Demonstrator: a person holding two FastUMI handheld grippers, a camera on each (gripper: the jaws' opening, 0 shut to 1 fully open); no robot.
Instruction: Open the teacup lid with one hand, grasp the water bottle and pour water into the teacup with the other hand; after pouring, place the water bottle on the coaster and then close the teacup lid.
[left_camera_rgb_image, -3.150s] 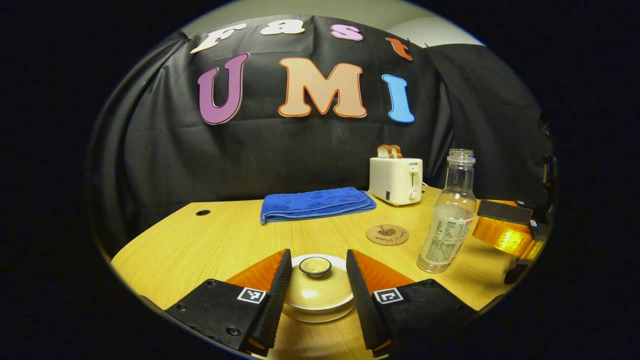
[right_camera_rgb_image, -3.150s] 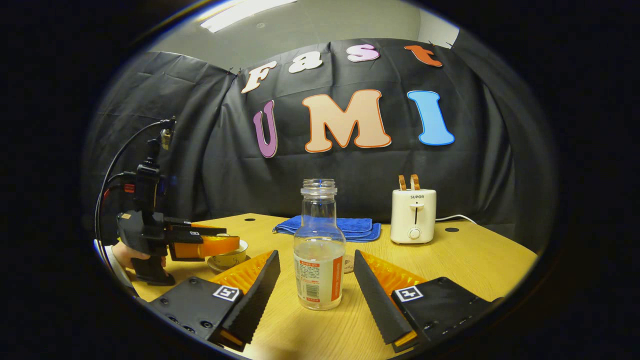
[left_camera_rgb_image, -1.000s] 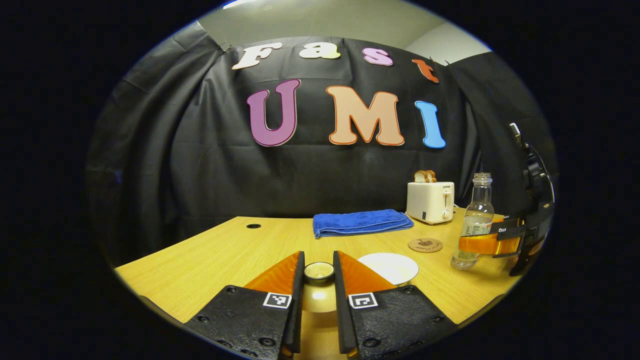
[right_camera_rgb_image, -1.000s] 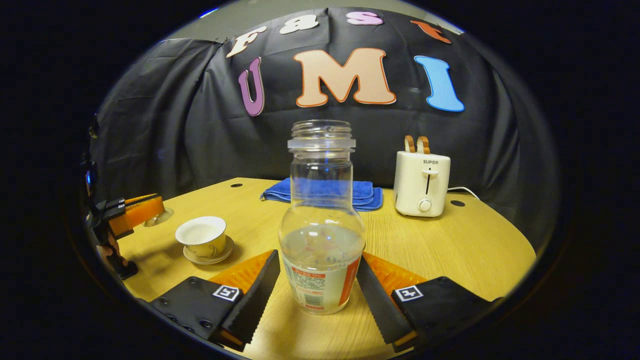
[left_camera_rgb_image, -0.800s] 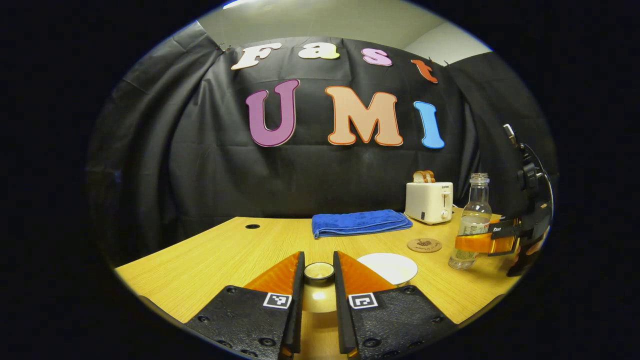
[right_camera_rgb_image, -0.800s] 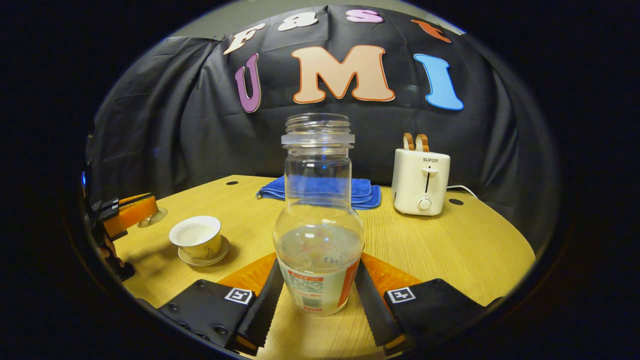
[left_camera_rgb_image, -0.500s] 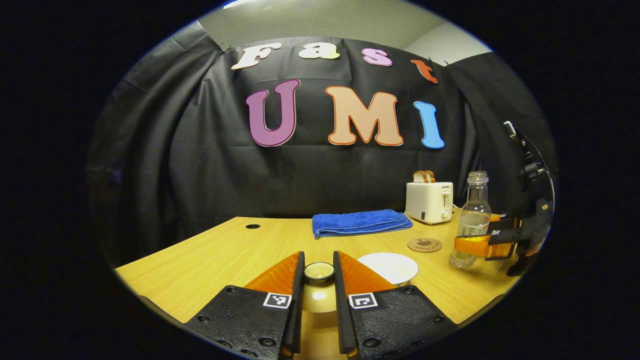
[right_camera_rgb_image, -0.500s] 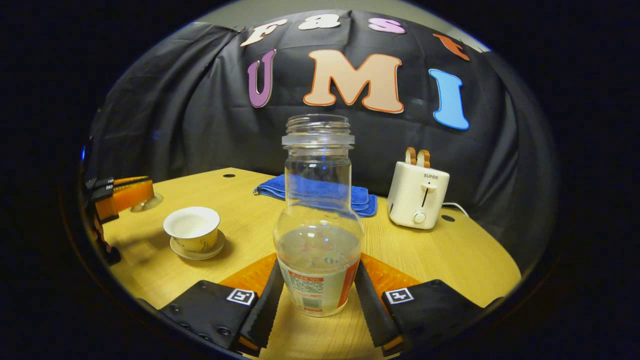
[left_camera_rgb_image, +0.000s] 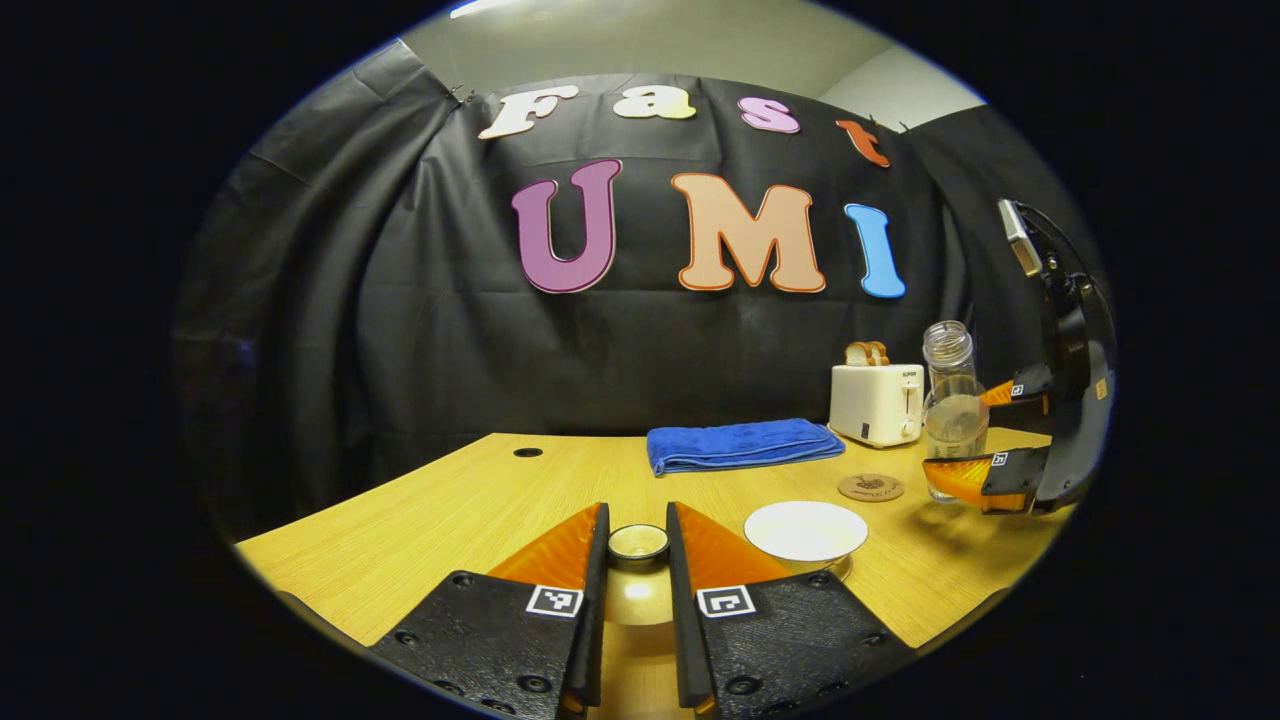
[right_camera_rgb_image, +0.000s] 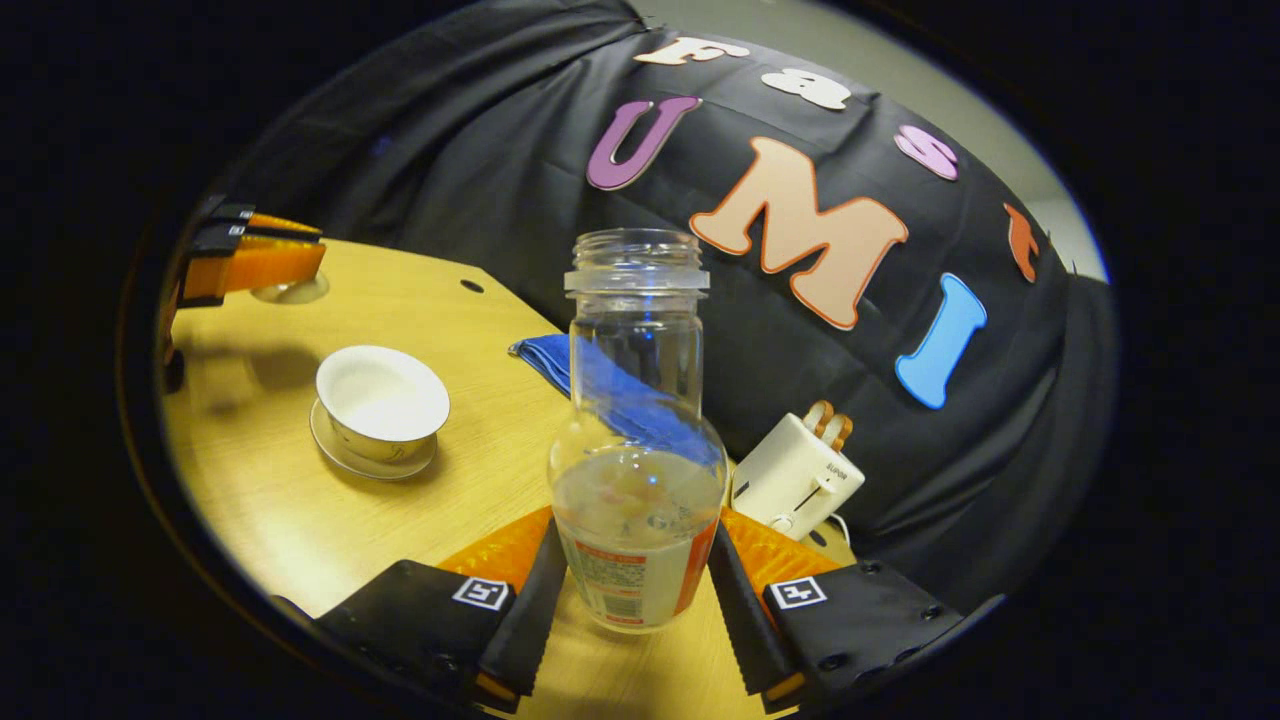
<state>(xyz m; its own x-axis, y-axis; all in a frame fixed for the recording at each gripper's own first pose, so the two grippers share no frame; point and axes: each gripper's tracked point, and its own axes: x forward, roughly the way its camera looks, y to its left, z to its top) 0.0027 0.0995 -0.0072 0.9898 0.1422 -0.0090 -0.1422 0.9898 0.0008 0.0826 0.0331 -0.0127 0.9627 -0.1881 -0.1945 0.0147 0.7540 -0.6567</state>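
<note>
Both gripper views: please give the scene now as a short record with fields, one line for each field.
left gripper: shut on the teacup lid, held off the cup
right gripper: shut on the water bottle, lifted and tilted
teacup: uncovered, on its saucer
coaster: bare, beside the teacup
background: blue towel, toaster on the table

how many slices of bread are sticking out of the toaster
2: toasted bread slices side by side in the slots of the white toaster, which stands at the wooden table's far side beside the folded blue towel.
</note>
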